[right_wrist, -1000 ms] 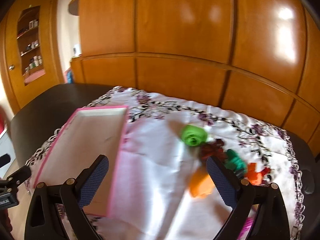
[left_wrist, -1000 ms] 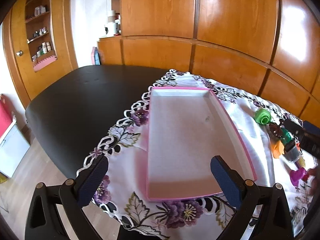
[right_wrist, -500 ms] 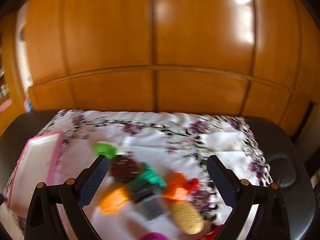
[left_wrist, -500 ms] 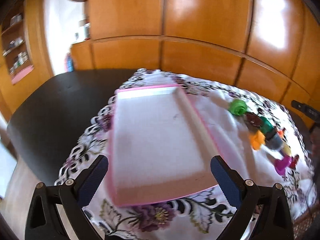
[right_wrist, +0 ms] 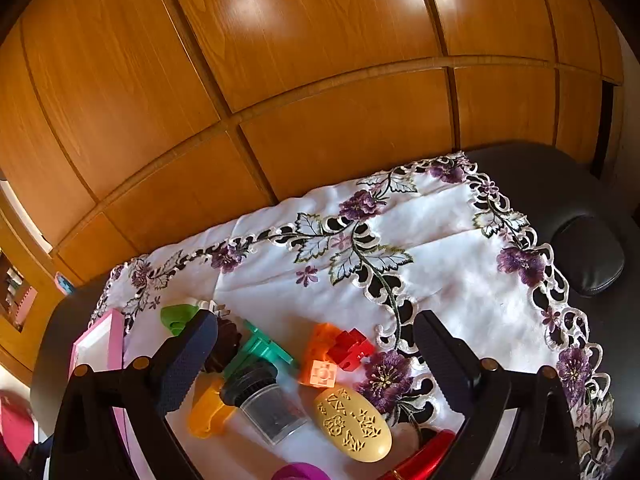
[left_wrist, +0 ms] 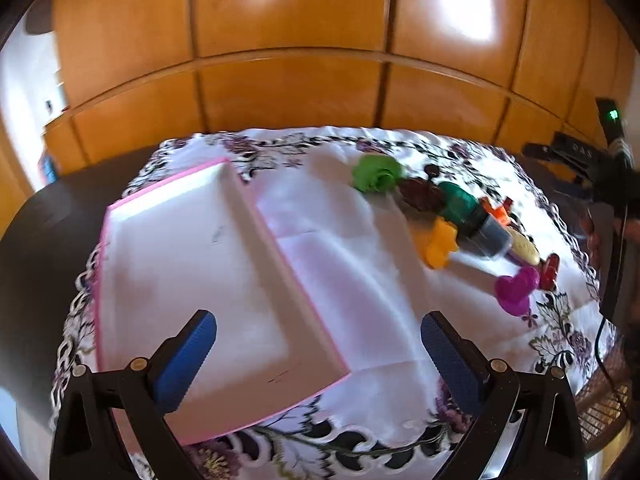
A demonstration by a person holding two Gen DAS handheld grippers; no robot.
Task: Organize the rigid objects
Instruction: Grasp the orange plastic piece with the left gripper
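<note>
A pink-rimmed white tray [left_wrist: 192, 264] lies empty on the floral tablecloth, below my open left gripper [left_wrist: 318, 356], which hovers over its right rim. To the right sits a cluster of small toys: a green piece [left_wrist: 376, 174], a brown piece [left_wrist: 420, 194], a teal one [left_wrist: 458, 200], an orange shape [left_wrist: 436, 242], a magenta heart [left_wrist: 516, 290]. My right gripper [right_wrist: 316, 356] stands open just above the same cluster: orange and red bricks [right_wrist: 336, 352], a yellow carved oval [right_wrist: 352, 424], a clear jar with black lid [right_wrist: 268, 404], the teal piece [right_wrist: 260, 350]. Nothing is held.
The white embroidered cloth [right_wrist: 420, 256] covers a black padded table [right_wrist: 588, 248]. Wooden wardrobe panels [left_wrist: 320, 40] stand close behind. The other gripper's body and a cable [left_wrist: 600, 168] show at the right edge of the left wrist view. Bare cloth lies between tray and toys.
Both cameras have swung to the right. My left gripper now sits over the tray's right rim, and my right gripper has dropped closer over the toy cluster. Both stayed open.
</note>
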